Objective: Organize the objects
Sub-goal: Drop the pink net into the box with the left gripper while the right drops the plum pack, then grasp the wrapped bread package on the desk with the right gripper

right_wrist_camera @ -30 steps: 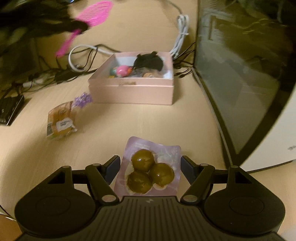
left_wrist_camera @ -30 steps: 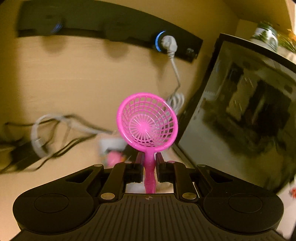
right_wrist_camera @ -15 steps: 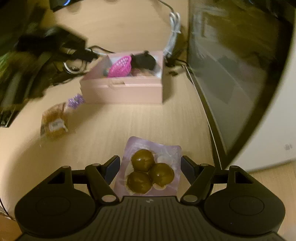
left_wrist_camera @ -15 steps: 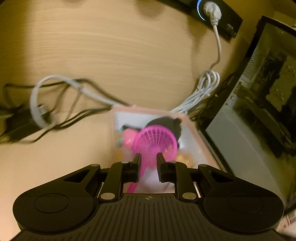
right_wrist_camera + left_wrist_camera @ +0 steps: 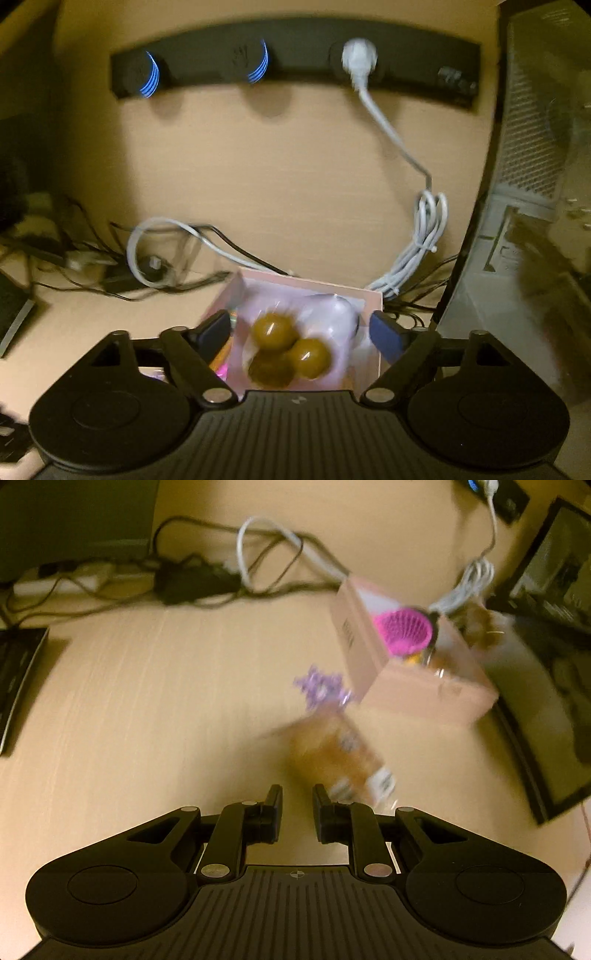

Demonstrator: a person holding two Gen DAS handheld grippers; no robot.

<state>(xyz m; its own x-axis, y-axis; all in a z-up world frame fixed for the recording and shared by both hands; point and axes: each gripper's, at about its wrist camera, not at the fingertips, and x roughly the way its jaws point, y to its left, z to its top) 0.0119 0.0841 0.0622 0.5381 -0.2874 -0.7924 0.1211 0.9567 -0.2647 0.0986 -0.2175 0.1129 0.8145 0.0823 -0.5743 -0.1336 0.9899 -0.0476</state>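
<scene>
A pink box (image 5: 413,679) stands on the wooden desk; the pink toy strainer (image 5: 404,629) lies inside it. My left gripper (image 5: 297,805) is empty, jaws a narrow gap apart, above the desk just left of a clear snack bag (image 5: 336,757) tied with a purple ribbon (image 5: 321,686). My right gripper (image 5: 301,332) is over the pink box (image 5: 371,306) and holds a pale pack of three brown balls (image 5: 288,350) between its wide-set fingers.
Tangled black and white cables (image 5: 229,565) lie behind the box. A black power strip (image 5: 295,59) with a white plug sits at the back. A dark computer case (image 5: 546,664) stands on the right. A black device (image 5: 18,679) lies at the left edge.
My left gripper let go of the pink strainer in the box and pulled back toward the snack bag. My right gripper lifted the pack of brown balls from the desk to above the box.
</scene>
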